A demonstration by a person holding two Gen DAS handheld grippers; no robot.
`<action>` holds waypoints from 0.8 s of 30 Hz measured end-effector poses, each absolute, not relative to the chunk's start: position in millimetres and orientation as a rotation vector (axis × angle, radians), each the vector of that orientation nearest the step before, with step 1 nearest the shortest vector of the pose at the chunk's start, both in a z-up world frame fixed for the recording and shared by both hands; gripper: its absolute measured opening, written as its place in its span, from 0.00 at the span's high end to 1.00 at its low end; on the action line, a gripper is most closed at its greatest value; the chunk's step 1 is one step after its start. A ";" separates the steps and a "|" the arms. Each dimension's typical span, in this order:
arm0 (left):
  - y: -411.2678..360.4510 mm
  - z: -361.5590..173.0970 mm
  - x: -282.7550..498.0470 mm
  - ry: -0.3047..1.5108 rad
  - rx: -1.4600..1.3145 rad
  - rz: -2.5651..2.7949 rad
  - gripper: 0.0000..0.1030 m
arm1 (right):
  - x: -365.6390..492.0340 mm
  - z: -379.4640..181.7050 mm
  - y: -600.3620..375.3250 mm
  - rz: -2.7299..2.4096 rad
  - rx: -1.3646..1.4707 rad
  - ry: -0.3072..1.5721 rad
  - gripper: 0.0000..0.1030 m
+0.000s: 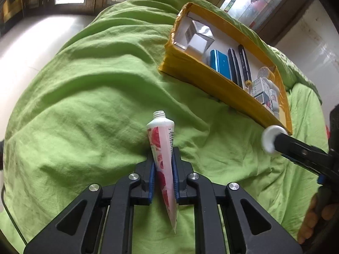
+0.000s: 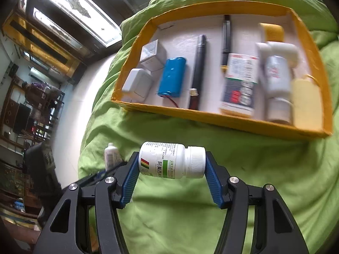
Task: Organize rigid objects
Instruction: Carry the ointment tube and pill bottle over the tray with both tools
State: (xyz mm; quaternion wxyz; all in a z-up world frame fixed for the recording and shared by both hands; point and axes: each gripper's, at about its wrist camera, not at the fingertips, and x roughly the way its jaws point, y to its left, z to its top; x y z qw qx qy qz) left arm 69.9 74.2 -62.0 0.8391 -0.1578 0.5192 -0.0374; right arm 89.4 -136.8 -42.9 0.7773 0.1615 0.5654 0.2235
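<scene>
- Green bedsheet (image 1: 95, 97) covers the whole work surface, wrinkled; windows behind.
- Yellow-walled box (image 2: 211, 117) sits on the sheet, white floor, already holding items side by side: blue battery pack (image 2: 172, 76), two dark pens, cartons, white bottles.
- Left gripper (image 1: 164, 163): fingers narrow, clamped on a pink-and-white tube (image 1: 162, 148), open threaded neck pointing away, crimped end toward the camera. Tube is above the sheet, outside the box.
- Right gripper (image 2: 171, 163): fingers mid-width, clamped end to end on a white pill bottle (image 2: 169, 159) lying sideways, ribbed cap against the right pad. Bottle is near the box's front wall, outside it.
</scene>
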 end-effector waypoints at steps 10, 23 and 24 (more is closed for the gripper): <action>31.9 -40.4 59.8 1.011 -0.068 -0.063 0.90 | 71.6 -50.1 -182.8 0.445 0.455 1.180 0.47; 14.0 -40.5 60.9 0.998 0.025 -0.048 0.90 | 64.5 -32.4 -189.8 0.459 0.431 1.099 0.47; 14.6 -40.3 59.4 0.996 0.022 -0.051 0.90 | 64.4 -31.8 -190.6 0.457 0.432 1.096 0.47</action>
